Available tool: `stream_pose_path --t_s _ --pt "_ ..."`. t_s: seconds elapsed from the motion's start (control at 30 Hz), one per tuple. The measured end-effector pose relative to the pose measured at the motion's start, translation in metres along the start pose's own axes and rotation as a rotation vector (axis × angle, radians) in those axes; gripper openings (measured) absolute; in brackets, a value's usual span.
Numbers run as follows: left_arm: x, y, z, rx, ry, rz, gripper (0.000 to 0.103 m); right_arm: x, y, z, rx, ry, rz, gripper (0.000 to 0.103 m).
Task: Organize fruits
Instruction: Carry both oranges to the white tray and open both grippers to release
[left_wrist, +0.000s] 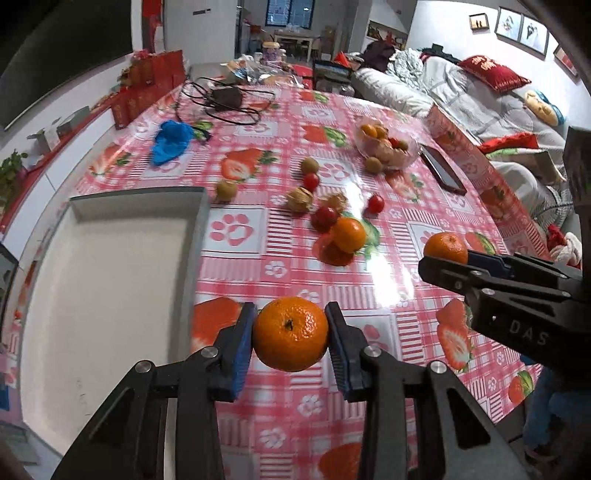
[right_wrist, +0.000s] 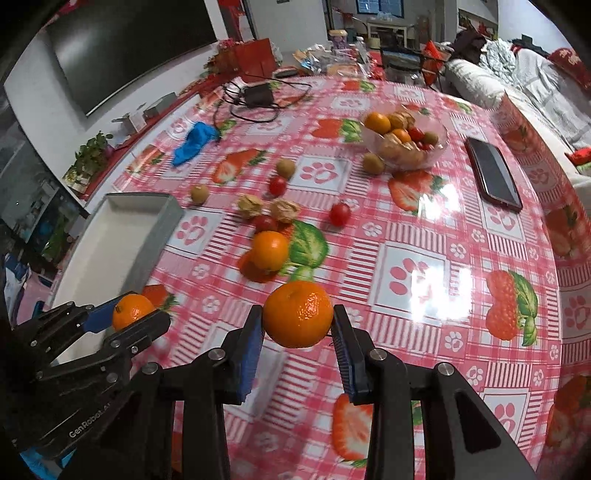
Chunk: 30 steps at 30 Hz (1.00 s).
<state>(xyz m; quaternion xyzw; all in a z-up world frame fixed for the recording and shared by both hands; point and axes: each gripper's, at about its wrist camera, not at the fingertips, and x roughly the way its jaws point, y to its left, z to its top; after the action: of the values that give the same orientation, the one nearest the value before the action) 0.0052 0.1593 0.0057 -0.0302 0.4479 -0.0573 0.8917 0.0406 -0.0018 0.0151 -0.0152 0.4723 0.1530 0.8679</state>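
Observation:
My left gripper (left_wrist: 290, 322) is shut on an orange mandarin (left_wrist: 290, 338), held above the tablecloth just right of the white tray (left_wrist: 110, 277). The right gripper (right_wrist: 297, 318) is likewise shut on a second mandarin (right_wrist: 297, 310), lifted off the table. Each view shows the other gripper from the side with its fruit: the right gripper (left_wrist: 445, 258) at the right edge, the left gripper (right_wrist: 136, 314) at the lower left beside the tray (right_wrist: 122, 236). A third mandarin (left_wrist: 347, 234) lies loose on the table among cherry tomatoes (left_wrist: 375, 204), kiwis (left_wrist: 226, 189) and papery physalis (left_wrist: 300, 199).
A clear bowl (right_wrist: 439, 142) holding mixed fruit stands at the far right, with a dark phone (right_wrist: 493, 173) beside it. A blue cloth (left_wrist: 171, 142), a black adapter with cables (left_wrist: 225, 98) and red boxes sit farther back. A sofa runs along the table's right edge.

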Motion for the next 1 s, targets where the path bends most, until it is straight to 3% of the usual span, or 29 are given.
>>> stream_pose_path --t_s 0.17,0.53,1.0 --pt "-0.018 0.034 -0.006 -0.038 -0.025 0.042 0.041 -0.003 0.032 0.005 -0.044 -0.01 0.008 0.038" --pt "-0.032 0.12 -0.025 -0.122 -0.046 0.218 0.041 0.019 0.12 0.015 -0.154 0.005 0.078 0.038" --pt "-0.021 0.163 -0.035 -0.17 -0.016 0.28 0.041 0.057 0.189 0.028 -0.246 0.066 0.133 0.038"
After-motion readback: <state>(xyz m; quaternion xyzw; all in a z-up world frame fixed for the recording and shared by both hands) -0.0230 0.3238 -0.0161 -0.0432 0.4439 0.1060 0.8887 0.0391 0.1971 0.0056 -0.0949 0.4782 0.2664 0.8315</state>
